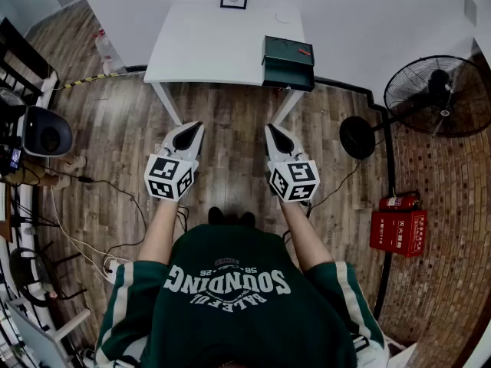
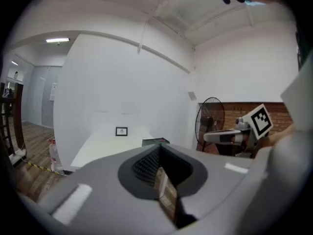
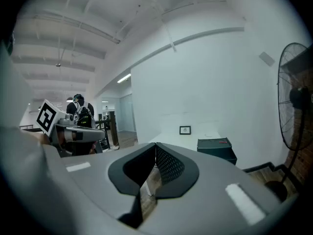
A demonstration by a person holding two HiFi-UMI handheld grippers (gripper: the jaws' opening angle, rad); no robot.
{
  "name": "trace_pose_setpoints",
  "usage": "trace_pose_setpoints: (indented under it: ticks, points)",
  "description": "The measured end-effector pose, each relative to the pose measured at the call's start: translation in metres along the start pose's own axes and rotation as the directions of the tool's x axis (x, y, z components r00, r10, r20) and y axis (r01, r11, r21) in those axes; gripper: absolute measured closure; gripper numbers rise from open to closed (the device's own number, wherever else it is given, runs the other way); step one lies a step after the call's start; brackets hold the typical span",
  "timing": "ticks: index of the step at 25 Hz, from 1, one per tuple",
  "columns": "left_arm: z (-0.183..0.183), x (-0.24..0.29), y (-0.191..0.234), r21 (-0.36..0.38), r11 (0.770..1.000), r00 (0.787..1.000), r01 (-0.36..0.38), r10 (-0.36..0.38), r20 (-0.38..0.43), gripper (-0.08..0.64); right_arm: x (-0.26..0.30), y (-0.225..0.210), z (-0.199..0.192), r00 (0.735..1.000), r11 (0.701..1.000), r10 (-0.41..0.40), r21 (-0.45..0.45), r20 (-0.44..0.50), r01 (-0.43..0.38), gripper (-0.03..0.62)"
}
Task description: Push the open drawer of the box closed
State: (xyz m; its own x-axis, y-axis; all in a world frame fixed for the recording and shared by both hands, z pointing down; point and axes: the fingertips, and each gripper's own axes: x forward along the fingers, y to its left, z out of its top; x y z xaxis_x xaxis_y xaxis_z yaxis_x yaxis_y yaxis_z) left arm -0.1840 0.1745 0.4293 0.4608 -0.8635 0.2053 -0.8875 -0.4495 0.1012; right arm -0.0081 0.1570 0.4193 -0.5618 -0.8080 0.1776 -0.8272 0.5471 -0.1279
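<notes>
The task looks to be at the approach step. The box [image 1: 288, 50] sits at the desk's [image 1: 207, 44] near right corner, its drawer [image 1: 288, 78] seemingly jutting toward the person. The left gripper [image 1: 197, 127] and right gripper [image 1: 270, 129] hover well apart from it, jaws together and empty. Next, one gripper needs to reach the drawer front and push squarely.

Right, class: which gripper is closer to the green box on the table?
The right gripper: in the head view it lines up with the green box at the table's right end, while the left gripper is further left.
</notes>
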Motion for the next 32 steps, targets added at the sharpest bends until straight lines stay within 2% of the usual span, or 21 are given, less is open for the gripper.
trace_pose_setpoints:
  ticks: [9, 19, 27, 32]
  points:
    - [-0.004, -0.003, 0.016, -0.007, 1.000, 1.000, 0.007, -0.007, -0.006, 0.508, 0.009, 0.006, -0.002, 1.000, 1.000, -0.017, 0.016, 0.021, 0.016, 0.589]
    - [-0.023, -0.002, 0.040, -0.024, 0.999, 0.999, 0.035, -0.036, -0.032, 0.508, 0.021, 0.020, -0.025, 0.999, 0.998, -0.045, 0.040, 0.005, 0.044, 0.589]
    - [-0.018, 0.016, 0.045, -0.018, 0.997, 0.996, 0.076, -0.077, -0.041, 0.508, 0.028, 0.012, -0.027, 0.997, 0.995, -0.082, 0.058, -0.005, 0.082, 0.589]
    - [-0.019, 0.051, 0.050, -0.018, 0.996, 0.995, 0.088, -0.088, -0.055, 0.508, 0.047, -0.016, -0.030, 0.995, 0.992, -0.102, 0.068, -0.009, 0.102, 0.589]
